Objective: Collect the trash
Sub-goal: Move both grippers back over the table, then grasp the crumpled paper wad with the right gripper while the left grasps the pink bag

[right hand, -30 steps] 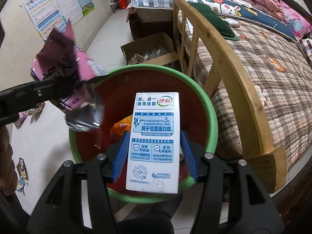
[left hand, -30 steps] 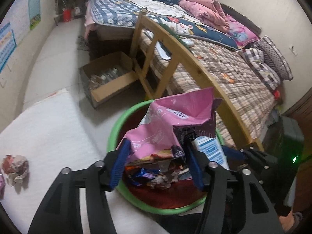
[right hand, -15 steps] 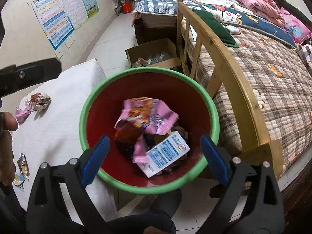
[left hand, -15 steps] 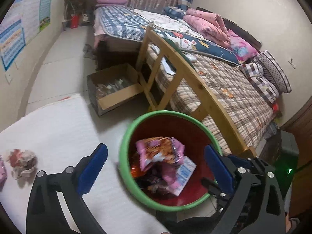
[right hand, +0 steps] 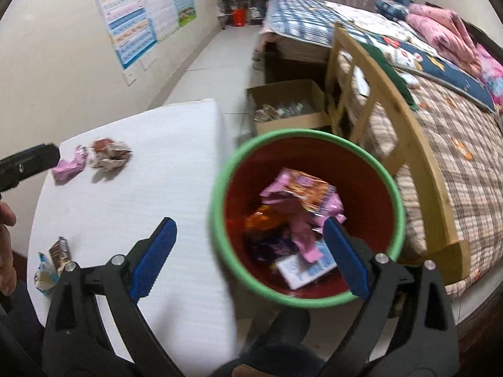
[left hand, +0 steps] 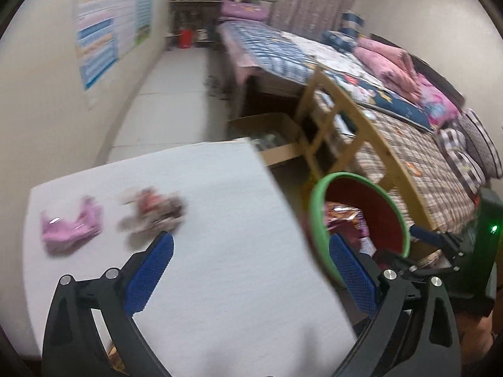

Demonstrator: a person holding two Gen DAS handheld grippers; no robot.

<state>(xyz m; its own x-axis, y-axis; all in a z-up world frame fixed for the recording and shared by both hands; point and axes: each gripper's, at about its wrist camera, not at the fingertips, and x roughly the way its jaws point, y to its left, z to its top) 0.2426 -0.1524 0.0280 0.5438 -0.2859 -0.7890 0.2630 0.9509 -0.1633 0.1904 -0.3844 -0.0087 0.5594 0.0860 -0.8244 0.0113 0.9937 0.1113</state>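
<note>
A red bin with a green rim (right hand: 220,188) (left hand: 317,207) stands beside the white table (right hand: 157,194) (left hand: 220,213). In it lie a pink snack bag (right hand: 301,194) and a white-blue milk carton (right hand: 305,270). On the table lie a pink wrapper (left hand: 70,226) (right hand: 69,166), a crumpled paper ball (left hand: 154,210) (right hand: 108,154) and small wrappers (right hand: 52,260) near the front left edge. My left gripper (left hand: 250,270) is open and empty over the table. My right gripper (right hand: 251,254) is open and empty above the bin's left rim.
A wooden bed footboard (right hand: 393,94) and plaid bed (right hand: 456,132) stand right of the bin. A cardboard box (right hand: 286,106) sits on the floor behind the bin. Posters (right hand: 141,12) hang on the left wall.
Both grippers opened and dropped the pink bag and milk carton into the bin. Both have since swung left toward the table; the left now faces the wrappers.
</note>
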